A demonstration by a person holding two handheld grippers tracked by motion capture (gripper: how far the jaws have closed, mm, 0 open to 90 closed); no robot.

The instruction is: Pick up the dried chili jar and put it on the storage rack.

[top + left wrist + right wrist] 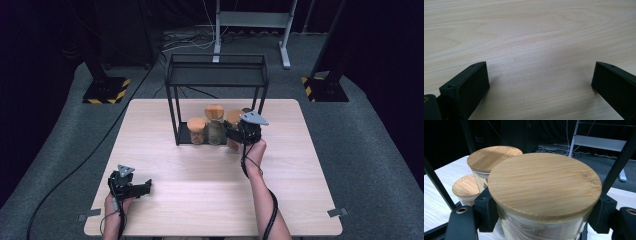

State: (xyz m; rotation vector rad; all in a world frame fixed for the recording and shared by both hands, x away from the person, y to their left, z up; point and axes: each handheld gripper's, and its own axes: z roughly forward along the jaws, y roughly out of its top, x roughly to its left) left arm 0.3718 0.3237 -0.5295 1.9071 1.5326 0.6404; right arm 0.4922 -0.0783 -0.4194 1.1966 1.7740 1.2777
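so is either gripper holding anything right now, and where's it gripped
The right gripper clamps a glass jar by its sides just under the bamboo lid. The left gripper is open over the table, holding nothing.

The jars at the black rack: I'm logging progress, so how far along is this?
Two bamboo-lidded jars already stand on the rack's bottom shelf. The right gripper is shut on the third jar at the rack's right edge. The left gripper rests open, holding nothing, near the table's front. Left: seating and releasing that jar, probably.
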